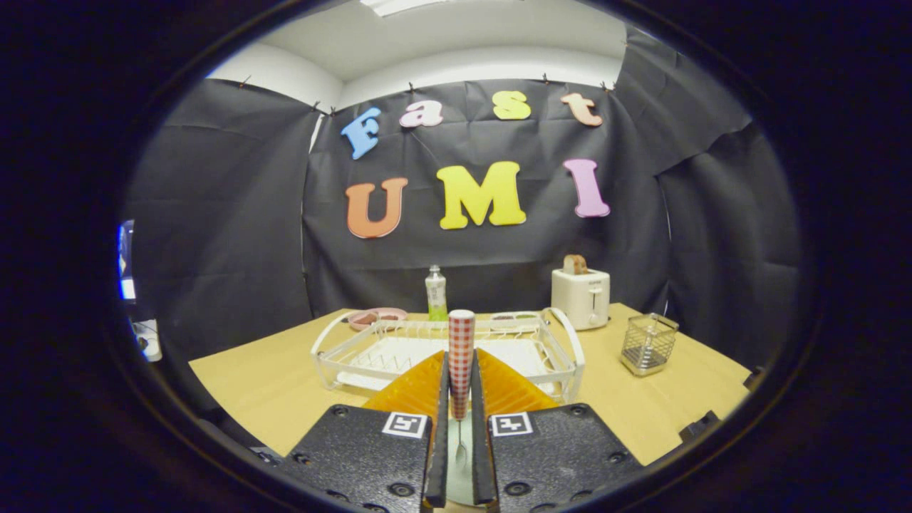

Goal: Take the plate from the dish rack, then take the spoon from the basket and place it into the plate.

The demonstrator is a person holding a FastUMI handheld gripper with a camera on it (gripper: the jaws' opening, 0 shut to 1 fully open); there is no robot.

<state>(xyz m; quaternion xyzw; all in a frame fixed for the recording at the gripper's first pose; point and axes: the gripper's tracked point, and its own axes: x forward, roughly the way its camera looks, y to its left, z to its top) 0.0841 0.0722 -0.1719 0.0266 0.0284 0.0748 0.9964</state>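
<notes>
Spoon (461,356) with a red-checked handle stands upright in the gripper (460,410), both fingers pressed narrow on the handle, bowl end hanging down over a pale plate (456,477) glimpsed just below between the fingers. Held vertically like this, it looks lined up for lowering into the plate. Beyond the fingers sits the white dish rack (570,349) without a plate; the wire basket (648,344) stands beside it, near a toaster (581,296).

Black cloth walls (235,235), white ceiling (456,43), wooden table (271,377)
</notes>
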